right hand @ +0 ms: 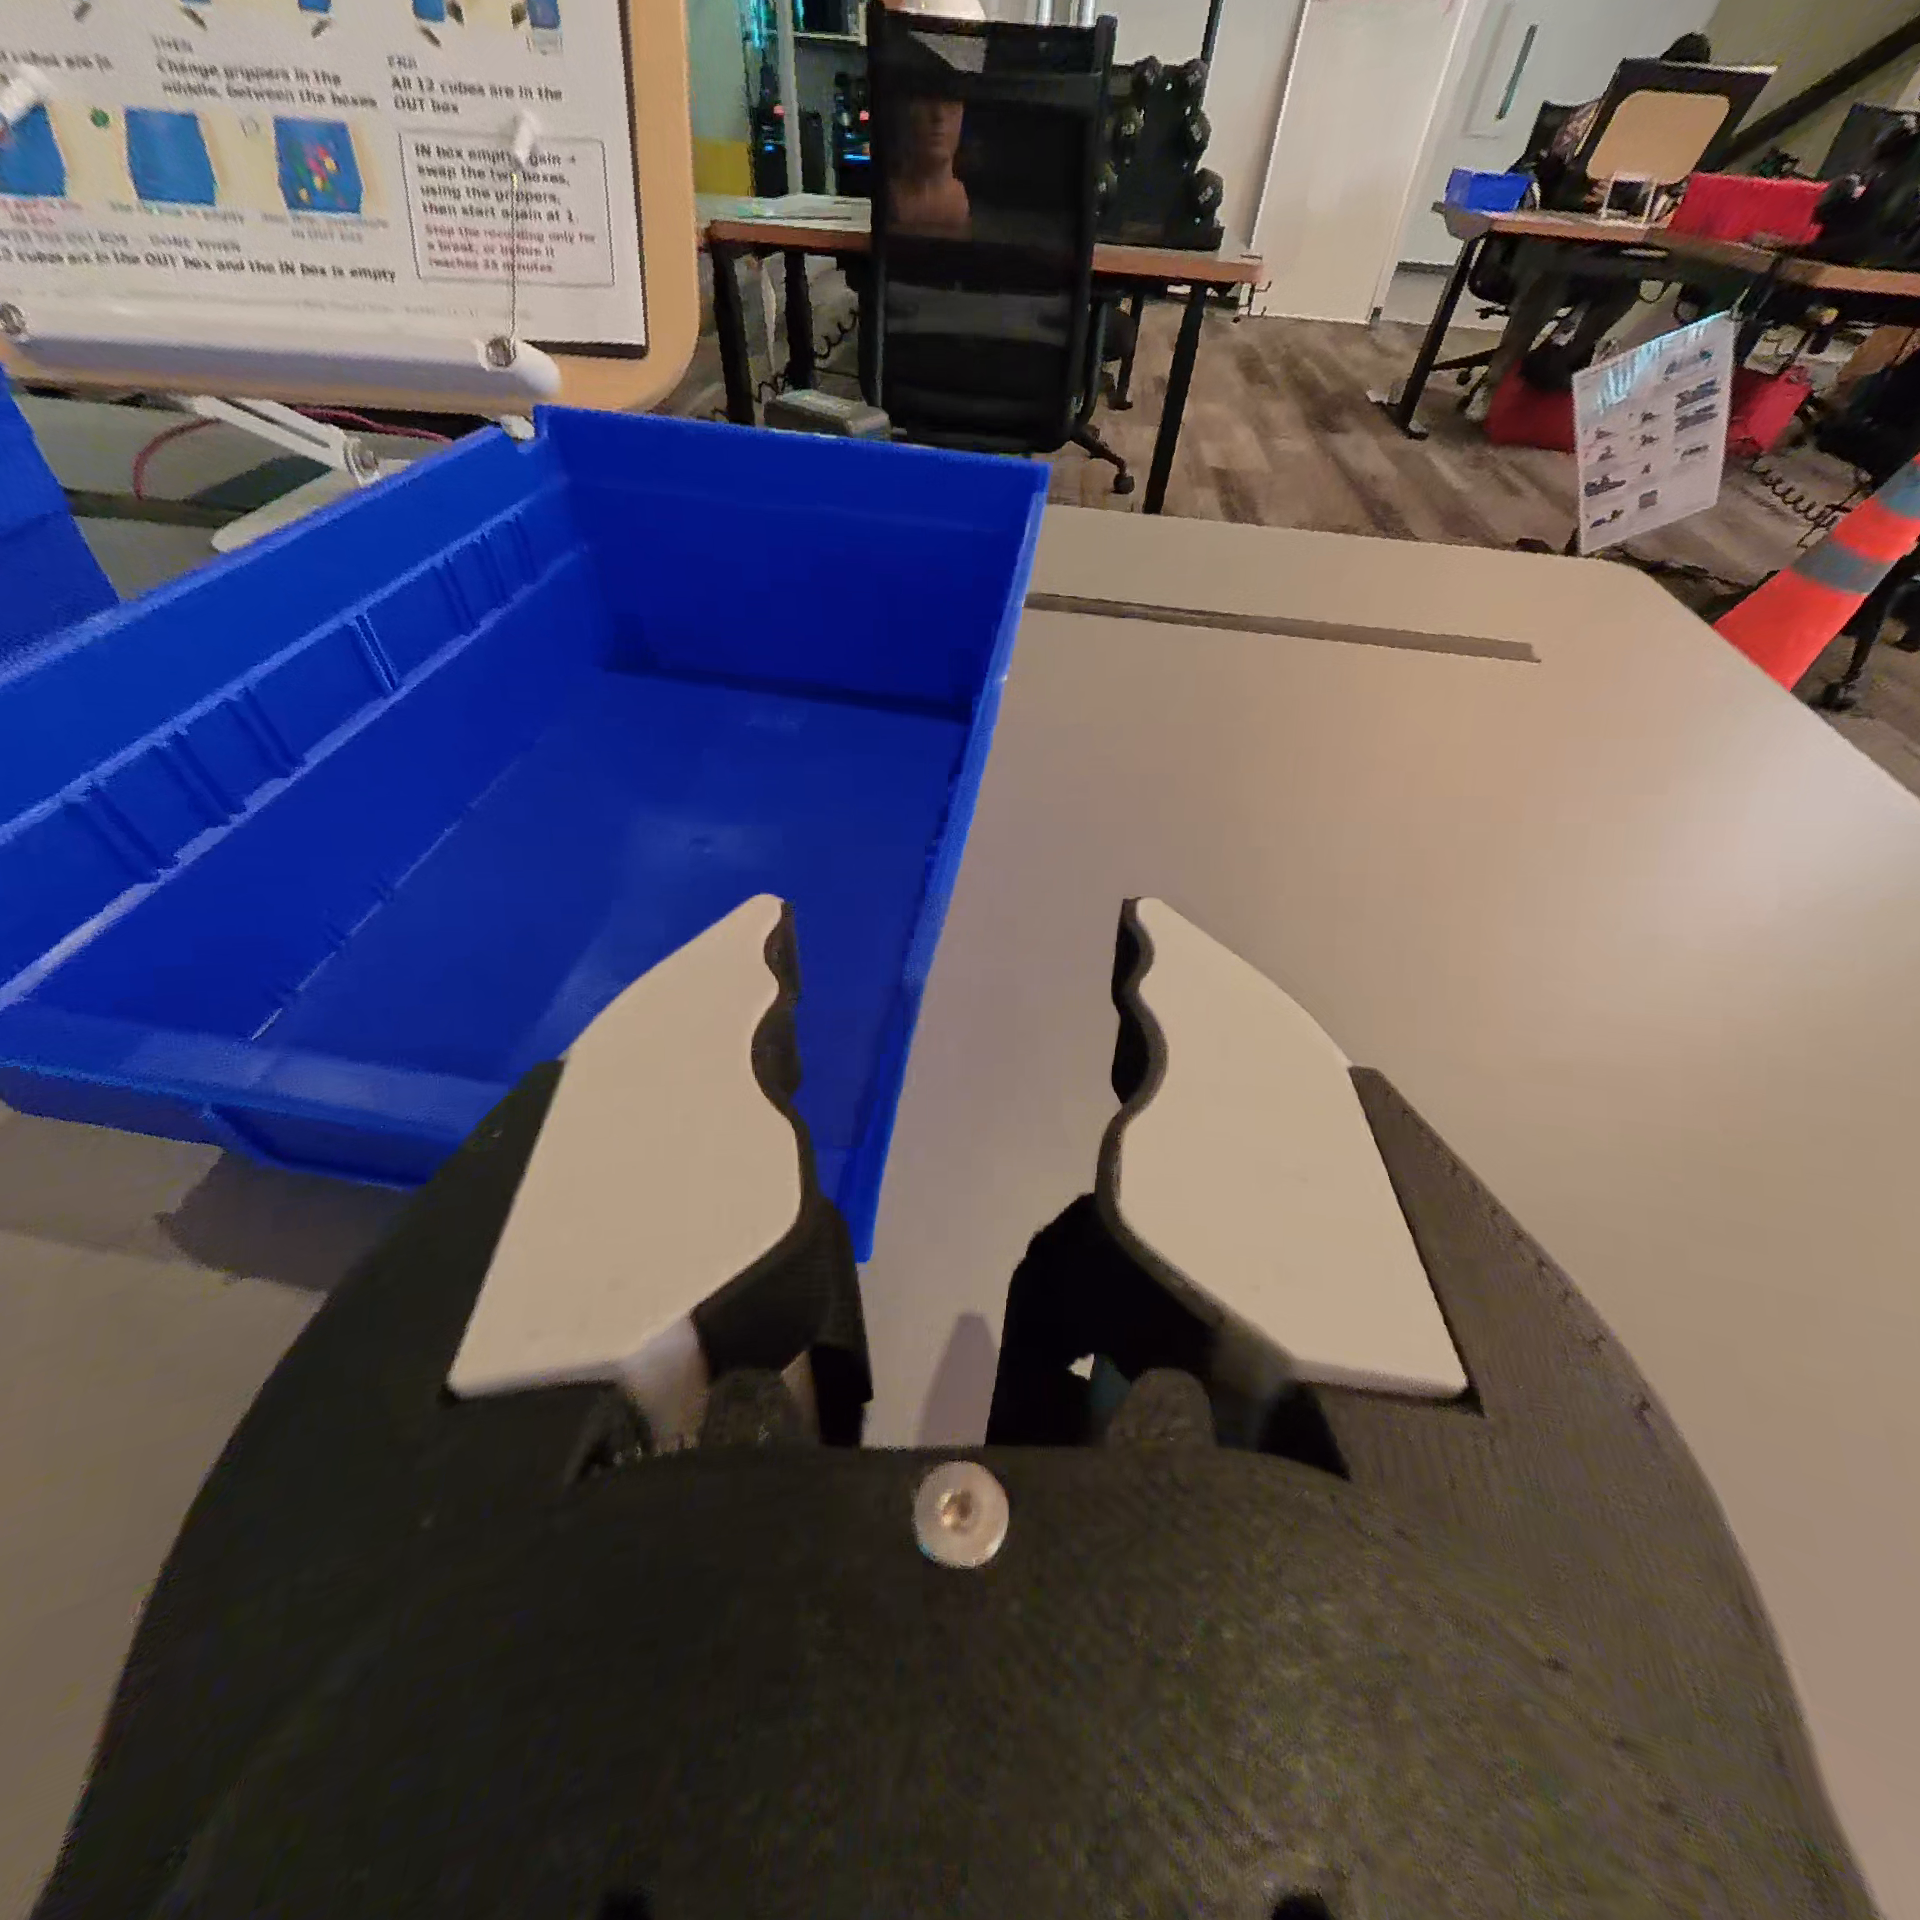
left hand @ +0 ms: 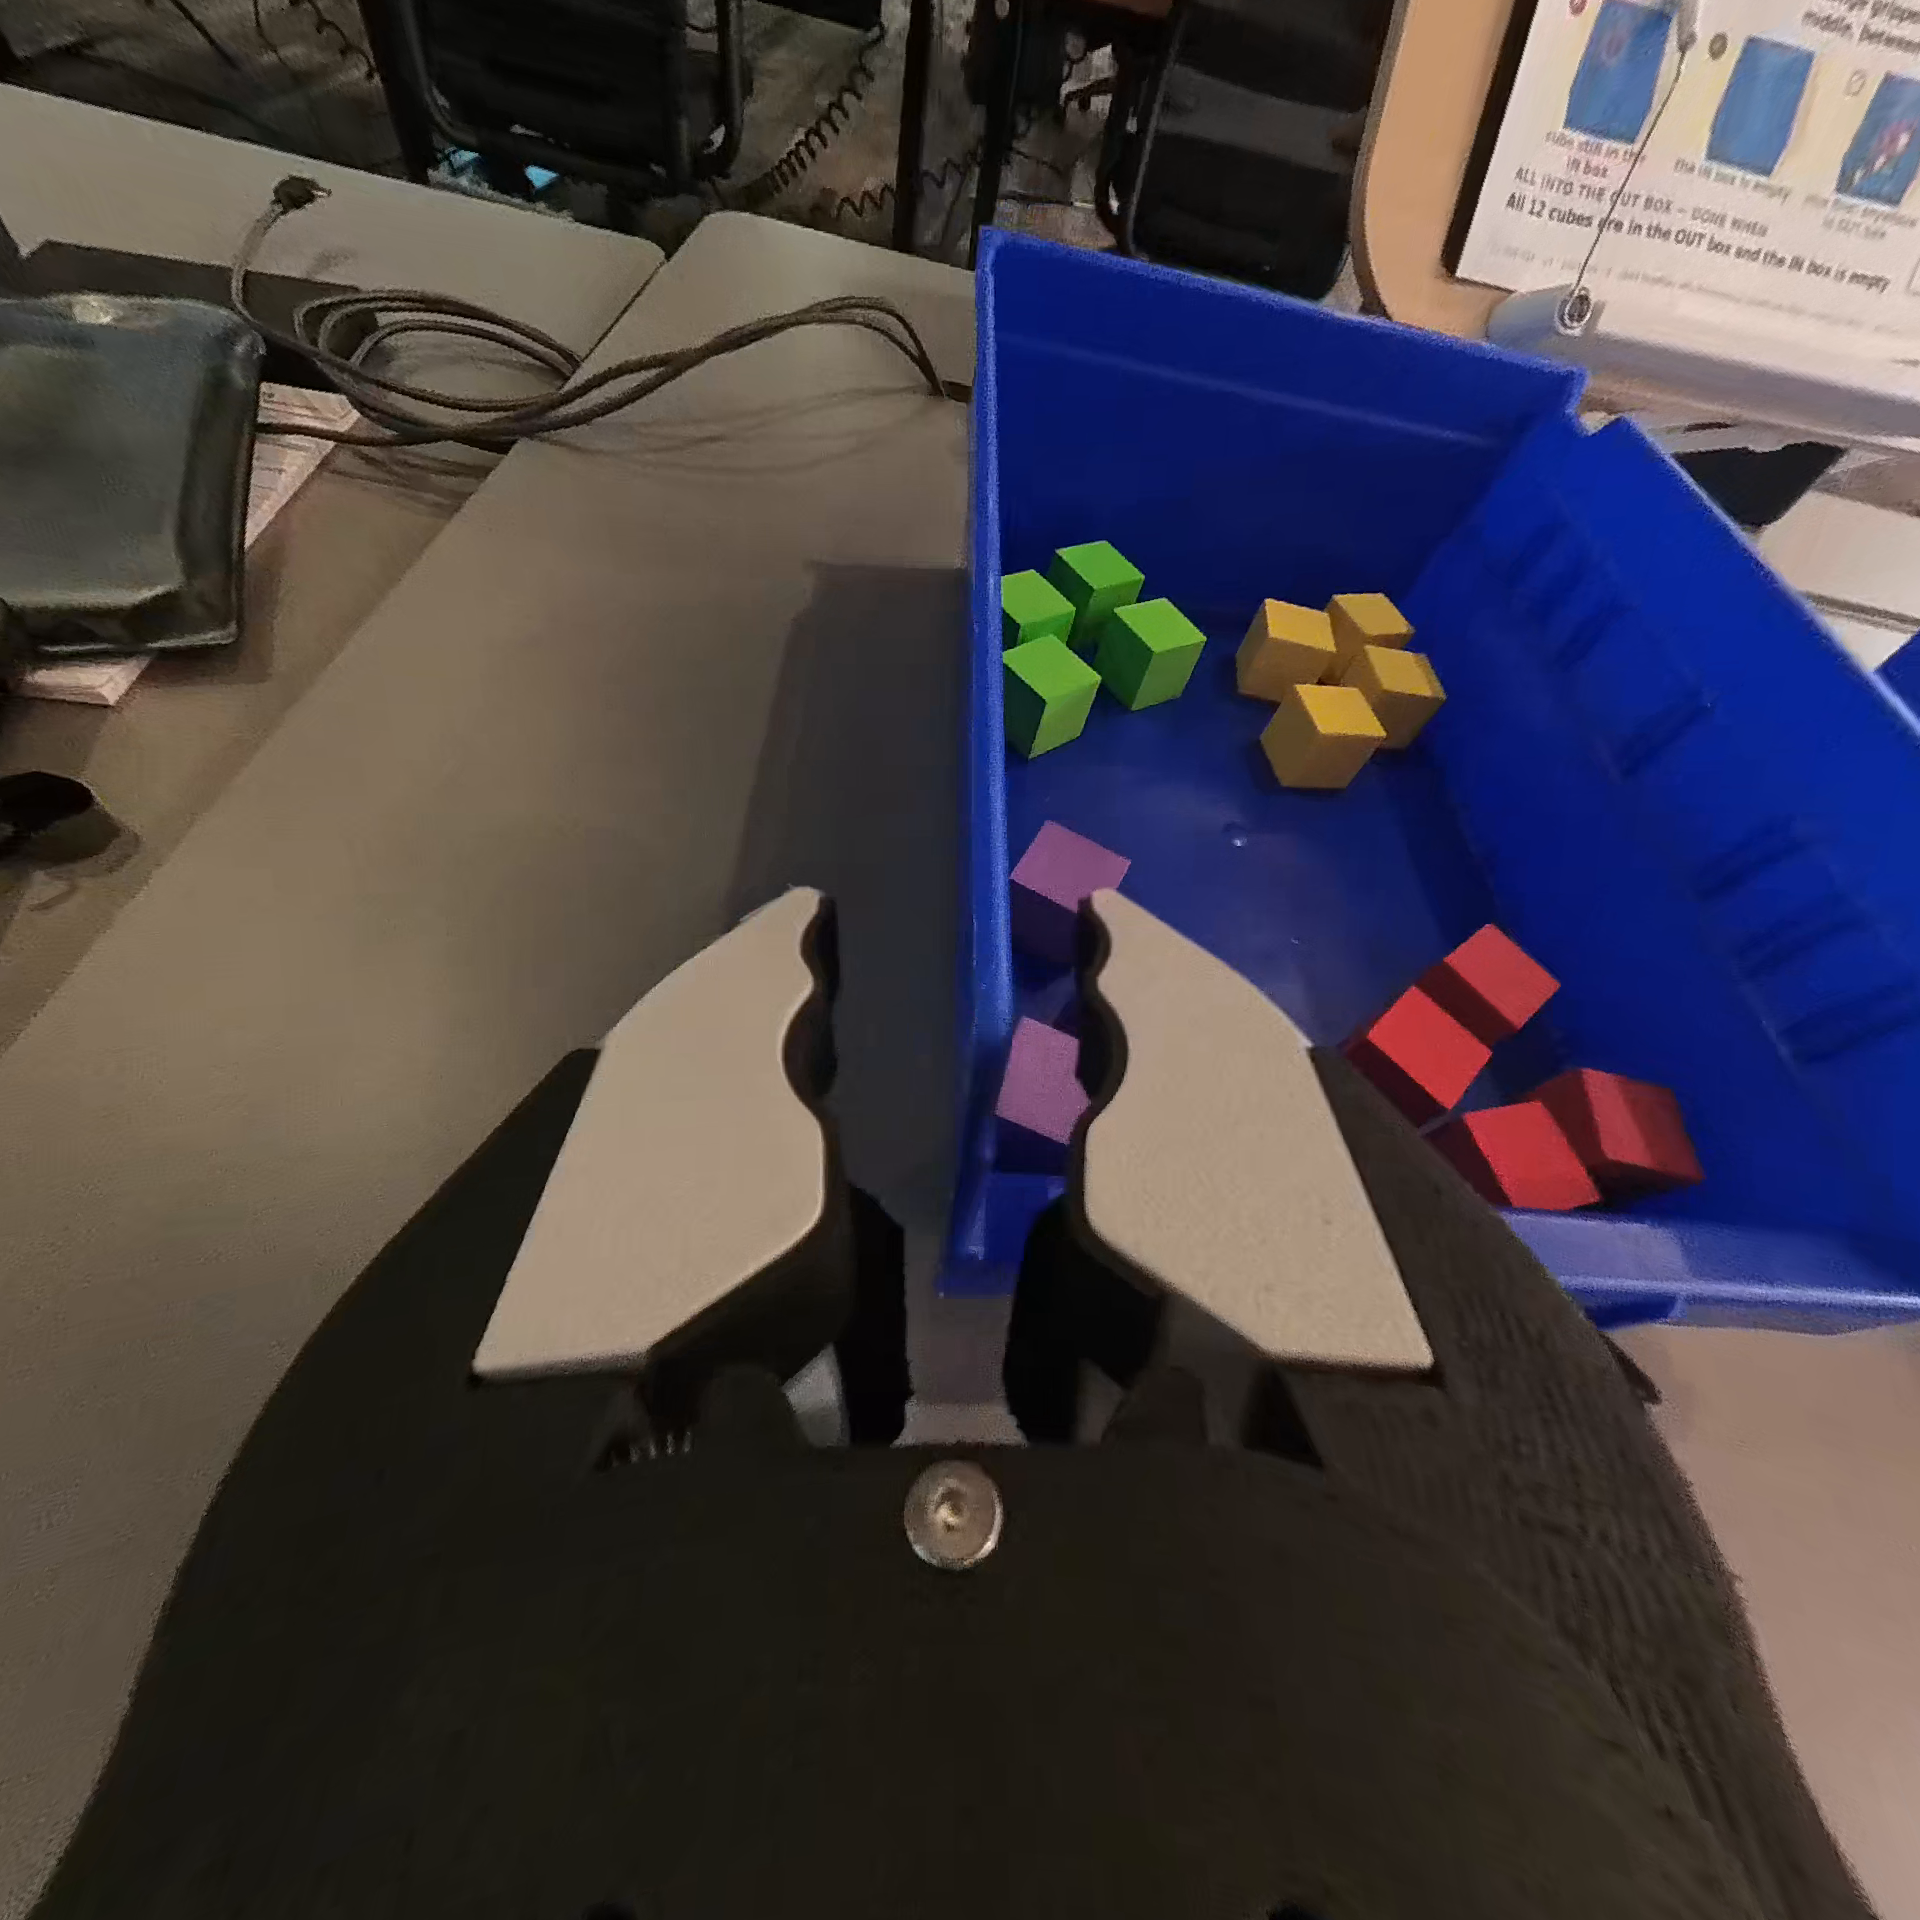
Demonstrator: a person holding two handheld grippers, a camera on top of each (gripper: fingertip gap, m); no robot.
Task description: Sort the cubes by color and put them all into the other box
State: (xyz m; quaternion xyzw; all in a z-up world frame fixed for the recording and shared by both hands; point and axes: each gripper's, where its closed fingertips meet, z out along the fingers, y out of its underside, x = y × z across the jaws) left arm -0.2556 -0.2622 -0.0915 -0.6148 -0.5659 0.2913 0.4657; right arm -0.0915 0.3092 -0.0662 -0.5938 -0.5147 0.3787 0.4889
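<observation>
In the left wrist view, a blue bin point(left hand: 1226, 436) holds several green cubes point(left hand: 1091, 644), several yellow cubes point(left hand: 1335, 675), several red cubes point(left hand: 1507, 1070) and purple cubes point(left hand: 1060, 878) by its left wall. My left gripper point(left hand: 956, 914) is open and empty, straddling the bin's left wall near the front corner; its right finger point(left hand: 1205, 1122) hangs over the purple cubes. In the right wrist view, a second blue bin point(right hand: 779, 499) is empty. My right gripper point(right hand: 956, 914) is open and empty, straddling that bin's right wall near its front corner.
Grey table point(left hand: 468, 831) with dark cables point(left hand: 468, 364) and a dark pouch point(left hand: 114, 468) at the left. An instruction board point(right hand: 312, 156) stands behind the bins. An office chair point(right hand: 987, 229), desks and an orange cone point(right hand: 1818, 592) lie beyond the table point(right hand: 1455, 831).
</observation>
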